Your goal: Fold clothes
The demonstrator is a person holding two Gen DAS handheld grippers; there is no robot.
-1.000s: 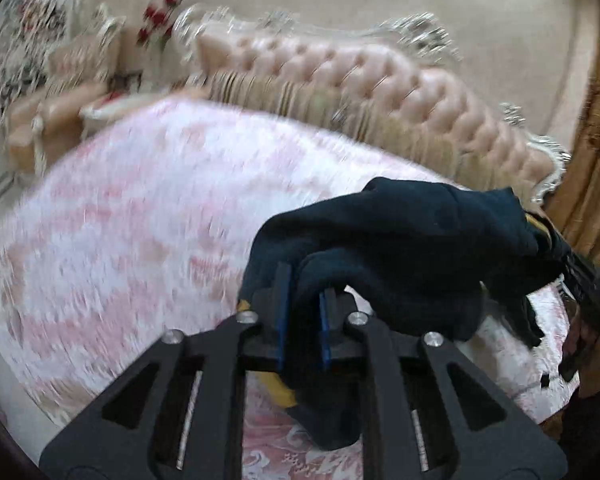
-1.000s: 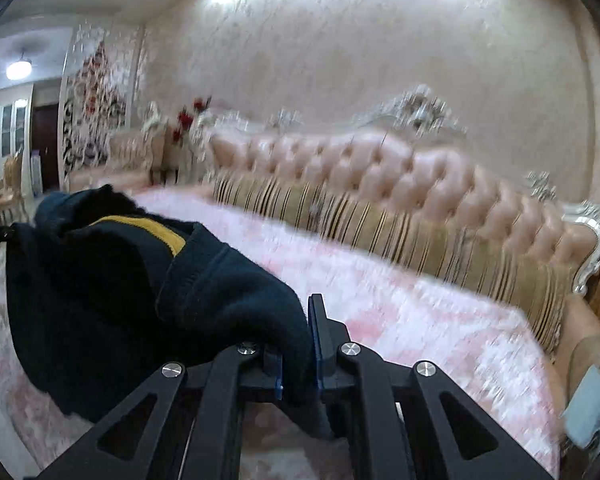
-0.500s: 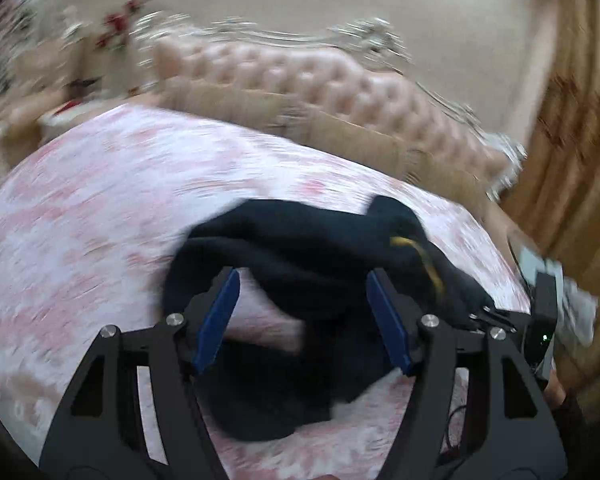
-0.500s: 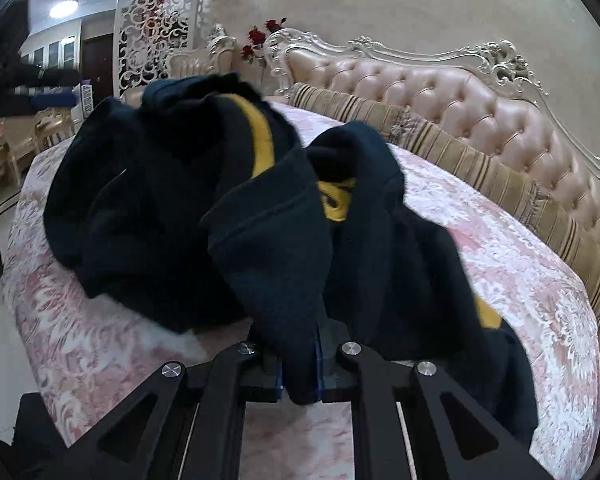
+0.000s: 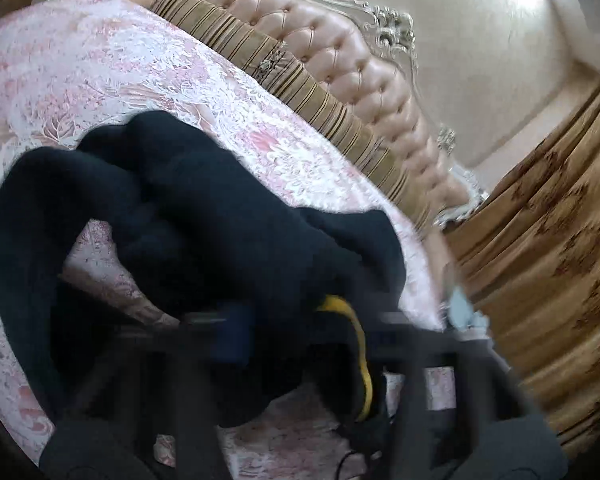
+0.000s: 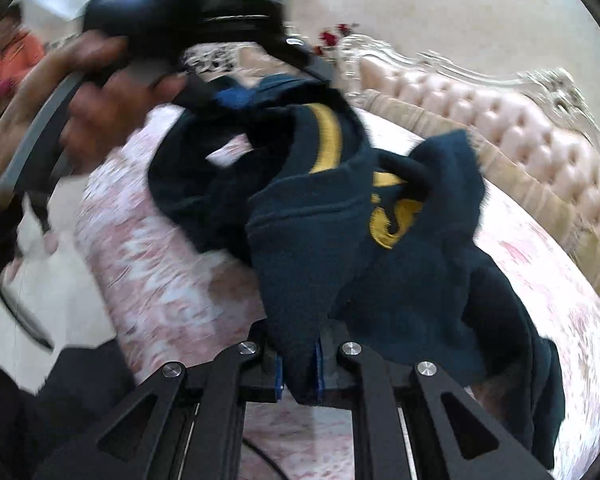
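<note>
A dark navy sweatshirt [image 5: 220,220] with a yellow stripe [image 6: 328,136] and yellow lettering lies bunched on the pink patterned bed cover [image 5: 100,60]. My right gripper [image 6: 298,372] is shut on a fold of the sweatshirt [image 6: 340,240], and the cloth rises from between its blue pads. My left gripper [image 5: 308,336] is blurred, its jaws closing but still wide apart, with dark cloth and a yellow stripe between them. In the right wrist view a hand [image 6: 80,100] holds that left gripper over the garment's far edge.
A tufted pink headboard [image 5: 340,60] with striped cushions runs along the bed's far side. Brown curtains [image 5: 540,280] hang at the right. A person in orange [image 6: 8,52] is at the far left. Pale floor [image 6: 52,288] lies beside the bed.
The left gripper let go of the sweatshirt, opened wide, and swung right over it. The right gripper sank toward the bed, still gripping its fold, and the garment settled onto the cover.
</note>
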